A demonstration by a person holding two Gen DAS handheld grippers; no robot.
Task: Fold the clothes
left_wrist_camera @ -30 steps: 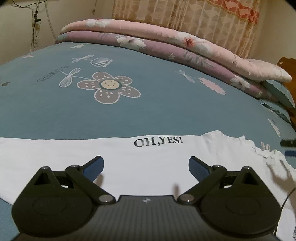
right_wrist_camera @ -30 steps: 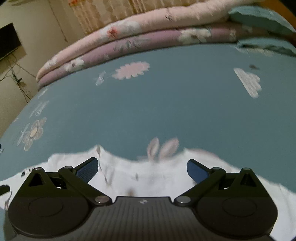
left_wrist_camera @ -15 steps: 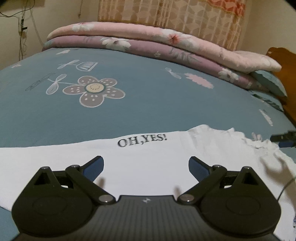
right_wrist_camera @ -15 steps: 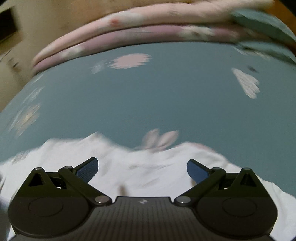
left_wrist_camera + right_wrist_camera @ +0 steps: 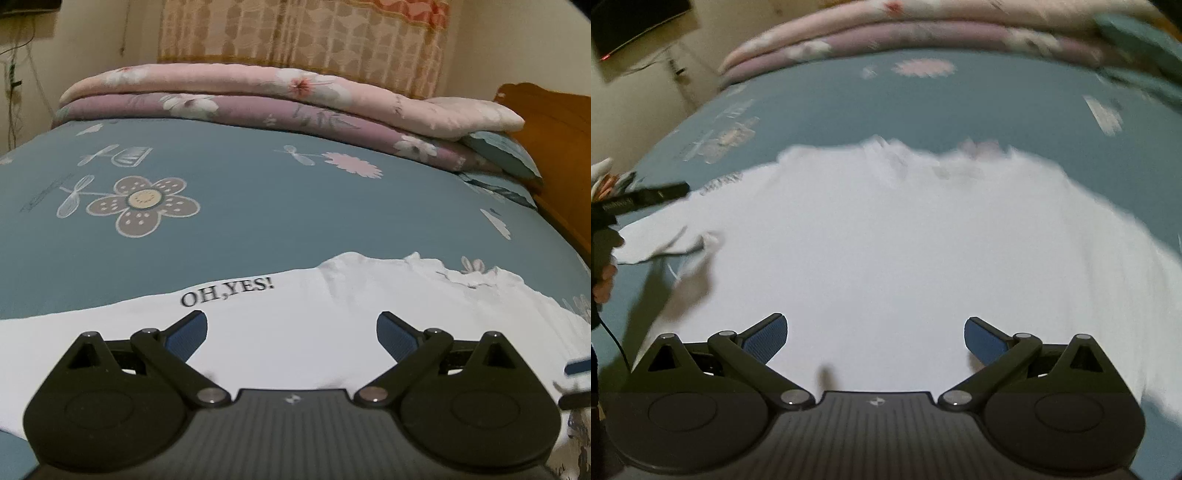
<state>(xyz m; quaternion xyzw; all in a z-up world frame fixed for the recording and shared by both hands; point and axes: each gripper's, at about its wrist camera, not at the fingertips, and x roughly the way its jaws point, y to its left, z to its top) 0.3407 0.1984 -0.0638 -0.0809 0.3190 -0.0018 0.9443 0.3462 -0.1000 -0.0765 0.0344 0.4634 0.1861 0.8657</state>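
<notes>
Left wrist view: the white T-shirt (image 5: pixel 303 332) lies spread on the blue bed sheet (image 5: pixel 258 206), its "OH,YES!" print (image 5: pixel 227 293) on the far edge, toward the folded quilts (image 5: pixel 258 99) stacked at the back of the bed. The left hand-held gripper (image 5: pixel 291 332) hovers over the shirt just this side of the print, jaws wide apart, nothing in them. Right wrist view: pretty blurry, but the shirt (image 5: pixel 886 251) fills the middle, and the right hand-held gripper (image 5: pixel 875 336) is also spread open and empty above the cloth, well to the side of the print. The sleeve (image 5: pixel 665 240) on the print side looks bunched and crumpled. My guess at what could go wrong: if either gripper pinches only the top layer, or grabs mid-panel rather than an edge, the fabric drags and the fold comes out crooked. That rumpled sleeve could get trapped inside too.
</notes>
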